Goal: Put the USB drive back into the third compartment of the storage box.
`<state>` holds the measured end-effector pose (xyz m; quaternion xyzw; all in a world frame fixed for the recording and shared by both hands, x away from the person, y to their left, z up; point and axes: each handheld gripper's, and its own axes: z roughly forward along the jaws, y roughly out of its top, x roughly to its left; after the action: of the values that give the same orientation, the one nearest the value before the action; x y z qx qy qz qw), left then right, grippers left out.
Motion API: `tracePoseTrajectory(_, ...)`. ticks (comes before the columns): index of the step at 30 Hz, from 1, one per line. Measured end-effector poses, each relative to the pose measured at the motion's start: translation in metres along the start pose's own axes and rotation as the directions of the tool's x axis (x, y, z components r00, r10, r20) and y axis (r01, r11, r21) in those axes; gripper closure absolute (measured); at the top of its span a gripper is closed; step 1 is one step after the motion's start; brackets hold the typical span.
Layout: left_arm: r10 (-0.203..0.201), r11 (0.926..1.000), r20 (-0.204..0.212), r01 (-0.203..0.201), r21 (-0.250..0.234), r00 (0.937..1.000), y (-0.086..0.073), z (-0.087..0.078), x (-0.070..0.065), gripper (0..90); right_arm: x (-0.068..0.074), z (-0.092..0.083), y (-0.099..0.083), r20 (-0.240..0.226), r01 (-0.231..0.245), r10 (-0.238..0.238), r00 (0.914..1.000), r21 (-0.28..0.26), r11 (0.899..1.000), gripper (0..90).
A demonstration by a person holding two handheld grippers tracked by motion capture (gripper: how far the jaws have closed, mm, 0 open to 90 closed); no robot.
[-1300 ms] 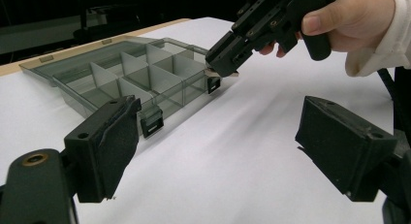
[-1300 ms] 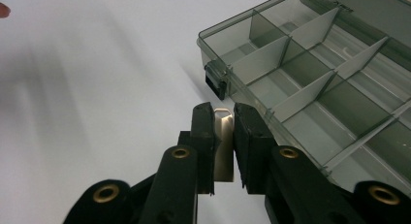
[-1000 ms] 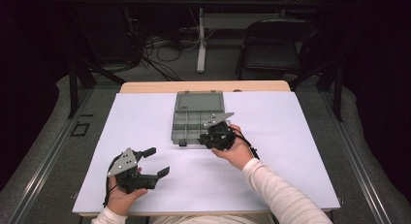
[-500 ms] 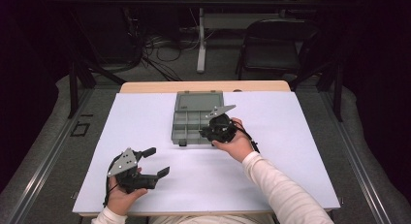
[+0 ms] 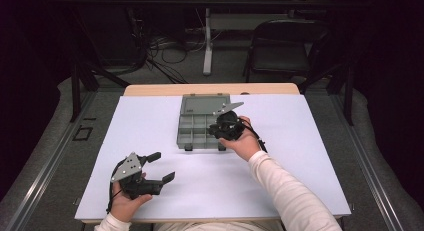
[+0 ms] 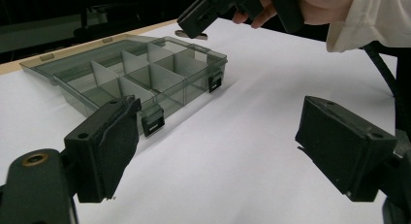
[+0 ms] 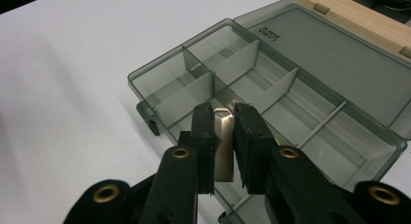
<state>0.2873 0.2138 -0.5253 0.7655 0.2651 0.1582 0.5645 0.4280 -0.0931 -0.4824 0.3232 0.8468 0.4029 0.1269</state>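
Two grippers, one loaded

We see the right gripper (image 7: 224,136), at lower centre of its own view, closed on a flat metal piece (image 7: 223,151) held above the open grey box (image 7: 339,64). In the high view the box (image 5: 200,123) sits at centre. At lower left we find the left gripper (image 5: 159,167), jaws wide apart and holding nothing, on the white table (image 5: 300,181).

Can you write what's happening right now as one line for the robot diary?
right hand-held gripper: shut on metal piece, over open compartment box | left hand-held gripper: open, holds nothing, near table front | box compartments: look bare
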Motion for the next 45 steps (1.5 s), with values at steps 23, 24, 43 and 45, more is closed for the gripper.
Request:
tracePoseTrajectory(23, 0.001, 1.0, 0.001, -0.001, 0.001, 1.0, 0.0, 0.0, 0.0, 15.0, -0.018, 0.024, 0.02, 0.076, -0.035, 0.033, 0.9966, 0.022, 0.999, 79.1)
tracePoseTrajectory(24, 0.001, 1.0, 0.0, -0.001, 0.001, 1.0, 0.0, 0.0, 0.0, 15.0, -0.018, 0.024, 0.02, 0.076, -0.035, 0.033, 0.9966, 0.022, 0.999, 79.1)
tracePoseTrajectory(43, 0.0, 1.0, 0.005, 0.0, 0.003, 1.0, -0.001, 0.001, 0.001, 15.0, -0.031, 0.045, 0.02, 0.115, -0.08, 0.075, 0.9905, 0.039, 0.996, 79.1)
tracePoseTrajectory(45, -0.002, 1.0, 0.004, 0.002, 0.004, 1.0, -0.001, 0.001, 0.001, 15.0, -0.034, 0.047, 0.019, 0.116, -0.088, 0.083, 0.9898, 0.042, 0.995, 79.1)
